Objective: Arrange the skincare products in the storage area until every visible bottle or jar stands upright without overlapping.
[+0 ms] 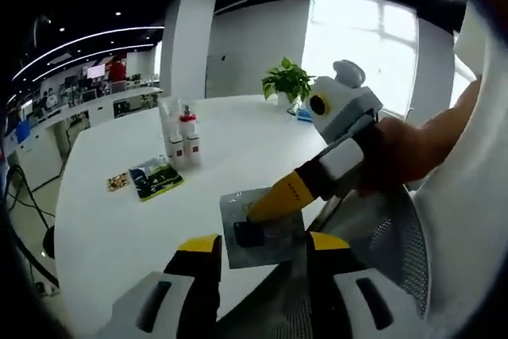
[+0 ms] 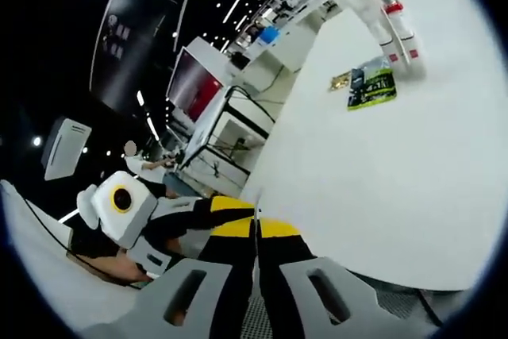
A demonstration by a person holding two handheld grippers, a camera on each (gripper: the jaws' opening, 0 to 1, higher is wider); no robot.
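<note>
Two white bottles with red caps [image 1: 183,137] stand upright together at the middle of the round white table [image 1: 238,136]; in the right gripper view these bottles [image 2: 394,28] are at the far top right. A flat grey sachet [image 1: 270,240] sits at the table's near edge. My right gripper [image 1: 255,213] comes in from the right and pinches its upper left part. In its own view the right gripper [image 2: 255,228] has its yellow tips pressed together. My left gripper [image 1: 263,244] is open just below the sachet, touching nothing.
A green packet [image 1: 155,178] and a small patterned packet [image 1: 118,182] lie flat left of the bottles; the green packet [image 2: 371,85] lies beside the bottles again. A potted plant [image 1: 287,82] stands at the table's far side. A mesh chair [image 1: 373,236] is under my hands.
</note>
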